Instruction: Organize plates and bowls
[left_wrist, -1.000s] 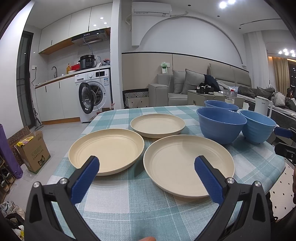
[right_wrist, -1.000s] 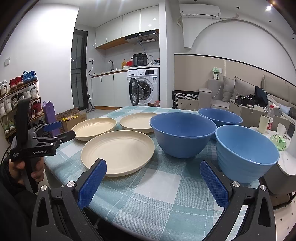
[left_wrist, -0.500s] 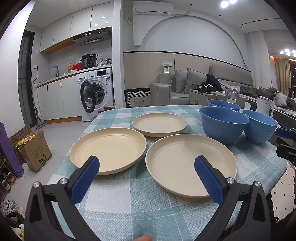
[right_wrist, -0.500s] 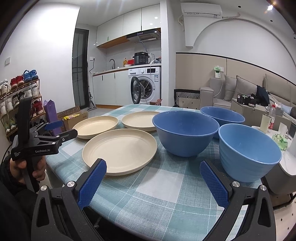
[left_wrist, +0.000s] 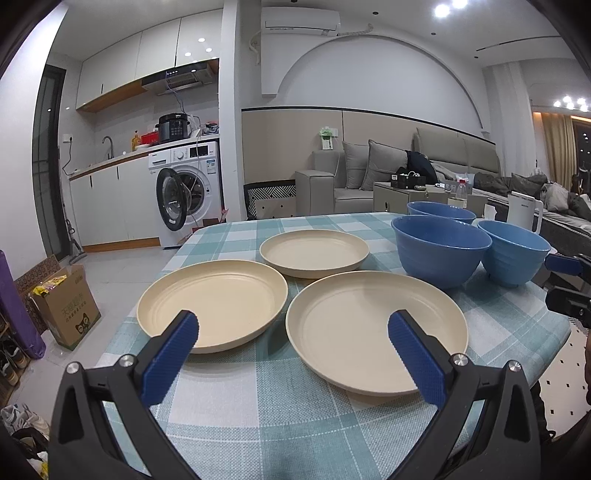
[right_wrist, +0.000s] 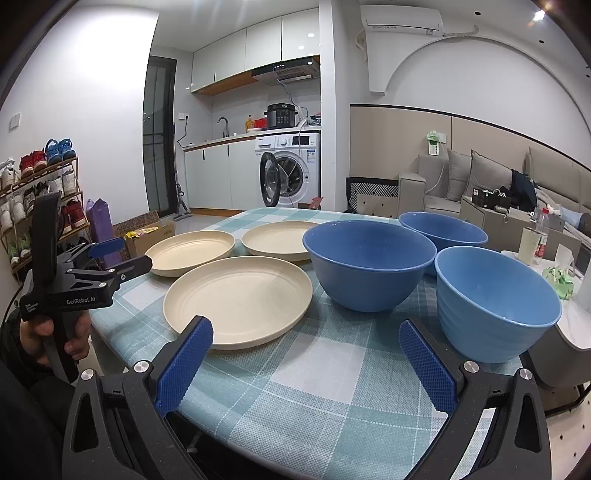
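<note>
Three cream plates lie on the checked tablecloth: a near one (left_wrist: 375, 330) (right_wrist: 238, 295), a left one (left_wrist: 212, 301) (right_wrist: 192, 251) and a far one (left_wrist: 314, 251) (right_wrist: 279, 240). Three blue bowls stand to their right: a large one (left_wrist: 439, 249) (right_wrist: 369, 262), a far one (left_wrist: 439, 210) (right_wrist: 443, 229) and a right one (left_wrist: 511, 251) (right_wrist: 495, 301). My left gripper (left_wrist: 291, 347) is open and empty above the table's near edge, before the near plate. My right gripper (right_wrist: 306, 354) is open and empty, before the large bowl and right bowl.
The table (left_wrist: 280, 413) has its front edge just under both grippers. A cardboard box (left_wrist: 64, 308) stands on the floor to the left. A shoe rack (right_wrist: 26, 206) lines the left wall. A sofa (left_wrist: 354, 184) and a side table with a bottle (right_wrist: 543, 236) stand behind.
Both grippers have drawn back and dipped slightly, so the plates and bowls look a little farther and lower. Nothing on the table has moved. Both stay open.
</note>
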